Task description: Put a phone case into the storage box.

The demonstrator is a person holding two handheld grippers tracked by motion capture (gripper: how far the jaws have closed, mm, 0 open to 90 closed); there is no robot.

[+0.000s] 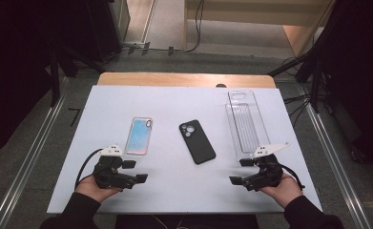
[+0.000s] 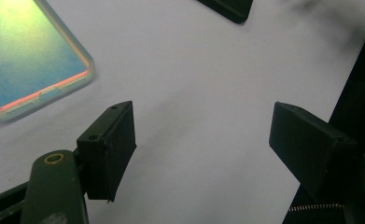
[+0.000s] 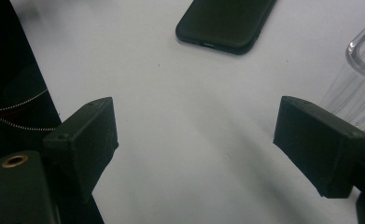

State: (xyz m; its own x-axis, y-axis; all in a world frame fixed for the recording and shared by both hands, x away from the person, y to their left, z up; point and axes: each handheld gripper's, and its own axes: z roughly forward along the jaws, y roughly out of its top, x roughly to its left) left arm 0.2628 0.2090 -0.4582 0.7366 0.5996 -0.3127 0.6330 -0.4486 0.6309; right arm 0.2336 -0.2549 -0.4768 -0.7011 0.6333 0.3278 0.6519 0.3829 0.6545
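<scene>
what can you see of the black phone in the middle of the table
The black phone lies flat on the white table, back up, turned slightly so its lower end points toward the right gripper. It looks matt black, perhaps in a case, with rounded corners and a camera block with round lenses at the far end. The right gripper view shows a port slot in its near edge. Nothing touches it; it sits between the iridescent case and the clear tray.
</scene>
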